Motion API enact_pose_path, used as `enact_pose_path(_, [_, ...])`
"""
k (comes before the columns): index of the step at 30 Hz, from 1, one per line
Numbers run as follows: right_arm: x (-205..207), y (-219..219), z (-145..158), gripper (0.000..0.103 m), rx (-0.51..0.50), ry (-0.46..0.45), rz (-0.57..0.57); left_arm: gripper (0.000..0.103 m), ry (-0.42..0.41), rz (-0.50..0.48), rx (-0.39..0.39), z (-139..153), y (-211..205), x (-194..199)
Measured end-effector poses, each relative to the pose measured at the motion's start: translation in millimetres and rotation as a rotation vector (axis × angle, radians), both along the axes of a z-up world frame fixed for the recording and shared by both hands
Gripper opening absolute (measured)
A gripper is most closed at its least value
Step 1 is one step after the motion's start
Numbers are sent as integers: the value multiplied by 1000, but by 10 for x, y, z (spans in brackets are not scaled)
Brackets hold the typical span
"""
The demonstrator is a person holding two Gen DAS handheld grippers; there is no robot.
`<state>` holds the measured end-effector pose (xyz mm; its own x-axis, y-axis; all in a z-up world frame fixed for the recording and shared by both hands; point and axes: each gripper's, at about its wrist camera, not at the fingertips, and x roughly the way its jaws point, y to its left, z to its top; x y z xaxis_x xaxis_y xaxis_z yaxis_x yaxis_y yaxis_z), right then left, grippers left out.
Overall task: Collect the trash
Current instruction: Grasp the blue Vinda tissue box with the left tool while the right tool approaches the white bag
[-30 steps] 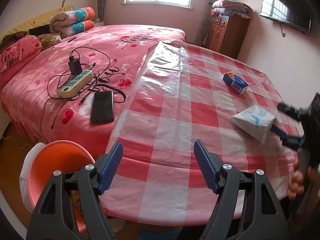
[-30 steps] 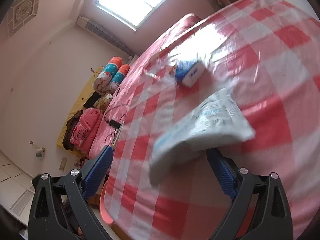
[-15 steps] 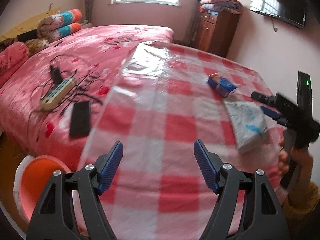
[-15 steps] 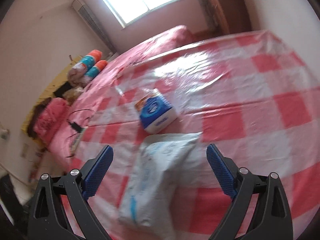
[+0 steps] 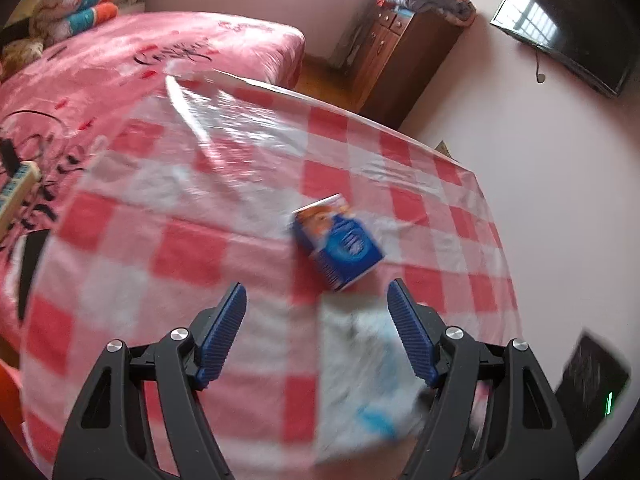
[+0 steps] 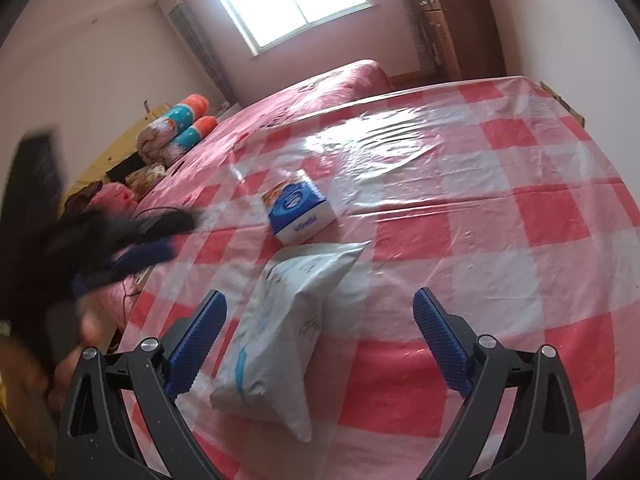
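A white plastic pouch with blue print (image 6: 288,320) lies flat on the red-and-white checked tablecloth (image 6: 500,208). Beyond it rests a small blue and white pack (image 6: 298,208). My right gripper (image 6: 320,344) is open, its blue pads either side of the pouch without touching it. In the left wrist view the pouch (image 5: 368,384) is blurred; it sits low between the pads of my open left gripper (image 5: 318,332), with the blue pack (image 5: 340,240) just ahead. The left gripper (image 6: 132,256) shows as a dark blur at the left of the right wrist view.
A bed with a pink cover (image 5: 120,64) adjoins the table on the left, with a power strip (image 5: 16,188) and a dark phone (image 5: 30,264) on it. A wooden cabinet (image 5: 400,60) stands at the back. A television (image 5: 568,28) hangs on the right wall.
My left gripper swept right across the table, from the orange bin and bed edge to over the pouch. The pouch, earlier raised at the right gripper, now lies flat on the cloth.
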<state>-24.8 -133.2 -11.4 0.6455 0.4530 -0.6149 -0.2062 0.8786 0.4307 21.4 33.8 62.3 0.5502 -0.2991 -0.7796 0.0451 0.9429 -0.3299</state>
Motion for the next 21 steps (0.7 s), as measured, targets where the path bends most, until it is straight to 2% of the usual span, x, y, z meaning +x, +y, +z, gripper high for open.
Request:
enact_pose_path(4, [-29,-16,5,93,17,-2,7,74,59,12,24,-105,-284,362])
enact_pose_path(10, [-16,-86,-30,93,17,29,0,74,125,23,124,-229,-540,702])
enact_pose_path(16, [-17,-166,-1,93,31,18,8,74,167,65,198,-339,-611,844])
enact_pose_path(18, [-14,-186,3,93,35,16,9,74,186,77,196,-392,-604,876])
enact_pose_path(20, [-13,-193,1,93,37,18,14,70,202,95,193,-453,-571,891])
enact_pose_path(21, [-12,-199,3,93,38,19,14,67,182,99,210,-444,-572,882])
